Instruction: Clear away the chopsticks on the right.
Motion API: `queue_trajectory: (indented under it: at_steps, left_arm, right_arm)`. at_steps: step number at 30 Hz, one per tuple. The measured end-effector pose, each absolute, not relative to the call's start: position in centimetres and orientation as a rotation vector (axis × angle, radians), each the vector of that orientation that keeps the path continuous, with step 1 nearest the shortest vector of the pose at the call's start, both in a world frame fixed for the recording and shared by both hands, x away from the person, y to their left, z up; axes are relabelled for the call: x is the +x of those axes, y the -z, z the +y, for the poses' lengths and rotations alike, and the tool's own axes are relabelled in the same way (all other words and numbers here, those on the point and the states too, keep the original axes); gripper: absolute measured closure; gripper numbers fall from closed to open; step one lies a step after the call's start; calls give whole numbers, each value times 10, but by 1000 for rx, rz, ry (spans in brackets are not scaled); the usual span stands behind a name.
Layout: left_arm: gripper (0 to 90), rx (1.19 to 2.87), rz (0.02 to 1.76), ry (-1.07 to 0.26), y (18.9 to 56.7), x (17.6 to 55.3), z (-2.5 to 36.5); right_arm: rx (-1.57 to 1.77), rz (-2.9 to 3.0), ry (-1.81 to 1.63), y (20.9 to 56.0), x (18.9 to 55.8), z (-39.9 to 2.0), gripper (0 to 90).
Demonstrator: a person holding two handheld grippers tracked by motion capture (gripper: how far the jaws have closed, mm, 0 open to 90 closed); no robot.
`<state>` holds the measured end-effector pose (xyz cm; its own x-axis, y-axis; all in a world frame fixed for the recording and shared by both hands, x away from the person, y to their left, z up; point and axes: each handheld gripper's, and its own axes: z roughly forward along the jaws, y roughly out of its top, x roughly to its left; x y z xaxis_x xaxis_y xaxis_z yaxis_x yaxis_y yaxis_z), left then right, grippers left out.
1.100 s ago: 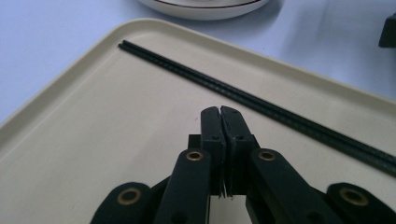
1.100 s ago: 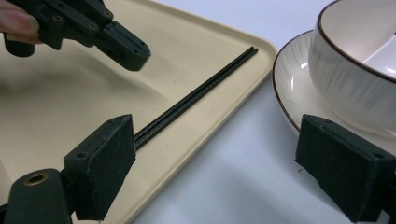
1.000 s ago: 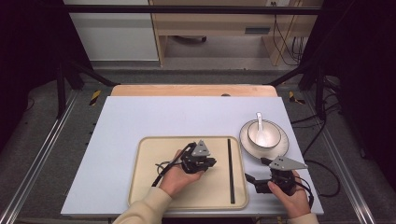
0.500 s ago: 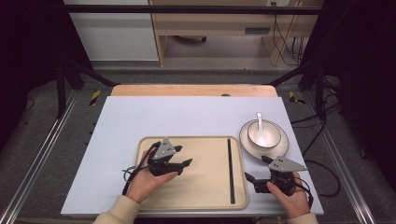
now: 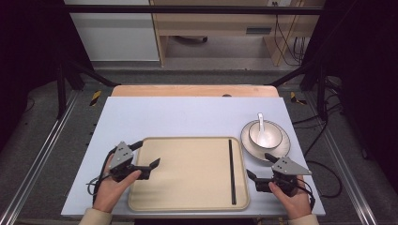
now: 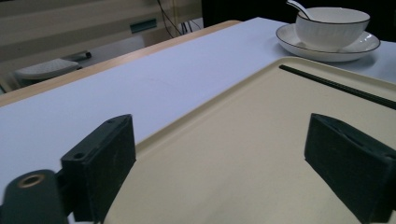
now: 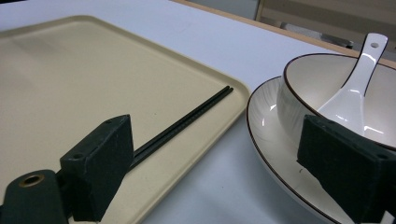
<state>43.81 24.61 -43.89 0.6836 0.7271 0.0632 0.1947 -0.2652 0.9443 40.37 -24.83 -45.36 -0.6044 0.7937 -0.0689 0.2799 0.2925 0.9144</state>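
The left hand-held gripper [image 5: 143, 154] sits over the left edge of the tray [image 5: 187, 197], its jaws spread wide with nothing between them; they have just been opening. In the left gripper view one jaw hangs over the bare desk [image 6: 163, 79] and the other over the tray's cream floor. The right hand-held gripper [image 5: 260, 166] rests on the desk just off the tray's right edge, its jaws also wide apart and empty.

Just ahead of the right hand-held gripper, a pair of black chopsticks [image 5: 231, 171] lies inside the tray along its right rim; in the right gripper view they run from behind one jaw toward the tray's far corner. For the left hand-held gripper, the chopsticks lie well off across the tray.

Beyond the right hand-held gripper stands a white plate [image 5: 248, 143] with a dark rim, just beside the tray. A bowl [image 5: 272, 133] sits on the plate, and a white spoon [image 5: 261, 126] leans in the bowl, handle pointing away.
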Motion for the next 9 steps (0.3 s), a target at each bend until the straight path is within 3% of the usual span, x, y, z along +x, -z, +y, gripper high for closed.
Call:
queue_trajectory:
  at_steps: [9]
  left_arm:
    - [29, 1658, 754, -688, 438, 428, 294]
  right_arm:
    - [971, 1992, -1277, 455, 404, -248, 89]
